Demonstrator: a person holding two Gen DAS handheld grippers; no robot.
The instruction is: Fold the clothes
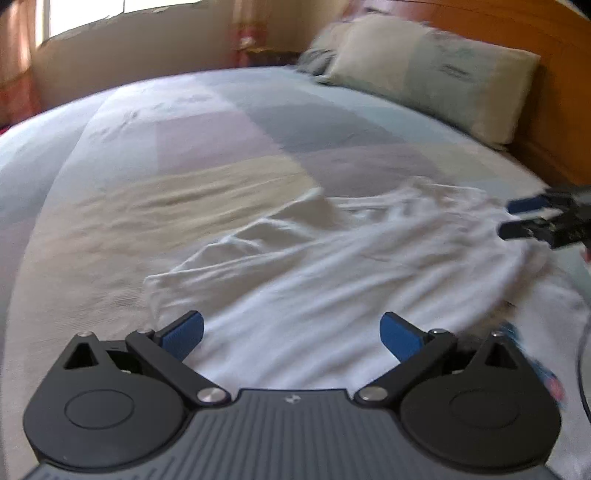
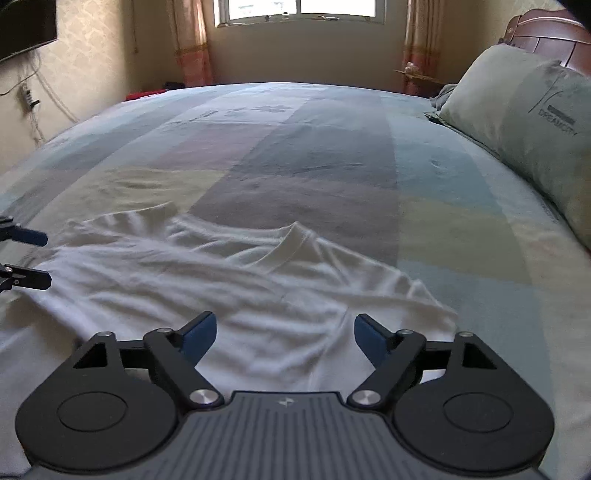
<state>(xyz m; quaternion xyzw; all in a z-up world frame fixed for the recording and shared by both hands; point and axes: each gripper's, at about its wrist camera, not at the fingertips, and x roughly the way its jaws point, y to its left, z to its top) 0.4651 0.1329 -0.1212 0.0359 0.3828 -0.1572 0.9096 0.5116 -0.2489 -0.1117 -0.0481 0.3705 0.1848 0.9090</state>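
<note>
A white T-shirt [image 1: 314,266] lies rumpled and spread on the bed, its collar [image 2: 291,243] toward the far side in the right wrist view. My left gripper [image 1: 291,338] hovers open over the shirt's near edge with nothing between its blue pads. My right gripper [image 2: 284,338] is open too, above the shirt [image 2: 207,280] near a sleeve, gripping nothing. Each gripper shows in the other's view: the right one [image 1: 517,218] at the shirt's far right edge, the left one [image 2: 33,258] at the shirt's left edge.
The bed has a patchwork cover [image 2: 314,155] of pale blocks. A grey-green pillow [image 2: 524,133] leans against the wooden headboard [image 1: 554,44]. A window [image 2: 303,11] with curtains is beyond the bed, and a wall-mounted screen [image 2: 26,29] at left.
</note>
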